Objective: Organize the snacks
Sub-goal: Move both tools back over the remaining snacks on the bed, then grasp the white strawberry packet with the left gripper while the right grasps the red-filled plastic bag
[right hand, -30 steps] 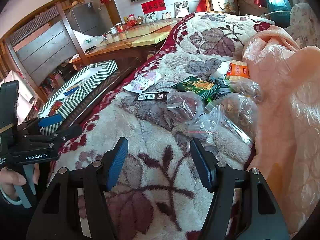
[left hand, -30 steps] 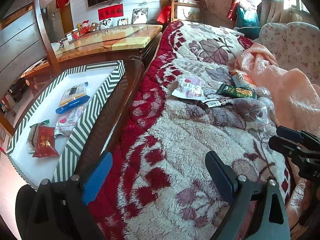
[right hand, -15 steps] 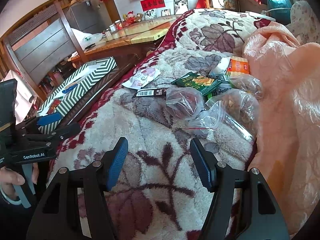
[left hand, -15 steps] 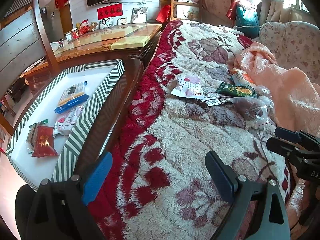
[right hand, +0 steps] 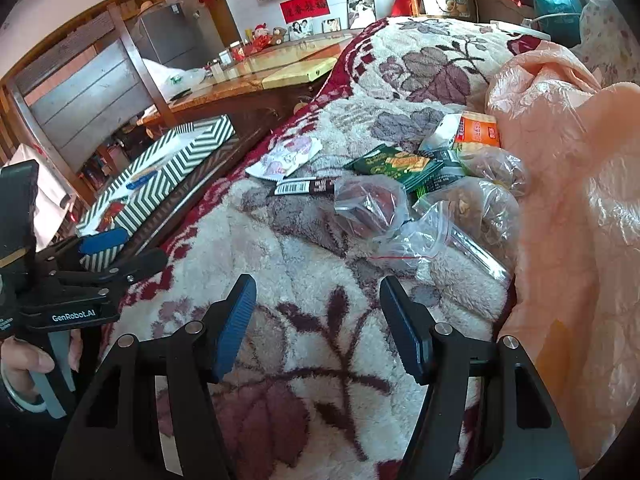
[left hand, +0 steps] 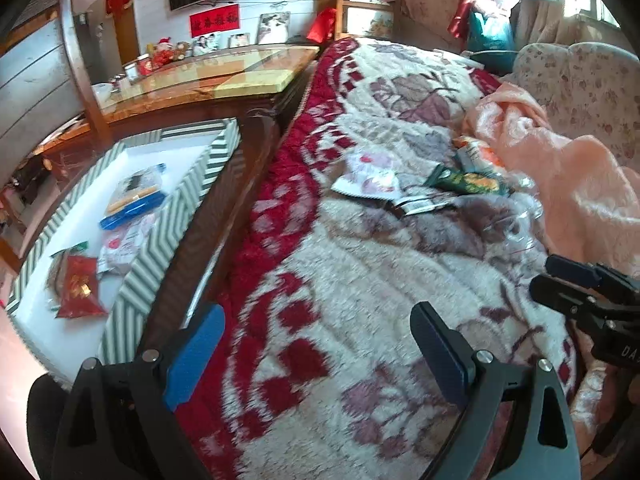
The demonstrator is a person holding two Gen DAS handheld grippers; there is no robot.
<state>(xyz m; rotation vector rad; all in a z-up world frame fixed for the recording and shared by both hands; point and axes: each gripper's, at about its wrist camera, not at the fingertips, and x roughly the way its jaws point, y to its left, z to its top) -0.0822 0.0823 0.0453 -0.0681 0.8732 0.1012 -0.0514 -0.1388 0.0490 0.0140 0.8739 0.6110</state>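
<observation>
You are holding both claws spread and empty above the blanket (right hand: 320,280): the left claw (left hand: 316,344) nearer the box (left hand: 176,200), the right claw (right hand: 320,320) nearer the snack pile. The box, beside the bed, is already holding several packets (left hand: 132,196). The remaining snacks are lying on the blanket, well apart from the box: a pink pouch (right hand: 286,158), a dark bar (right hand: 306,187), a green pack (right hand: 394,164), an orange pack (right hand: 476,132) and clear bags (right hand: 370,208). These are likely handling as light, crinkly and slippery; the bags are soft, so you are best pinching a flat sealed edge.
</observation>
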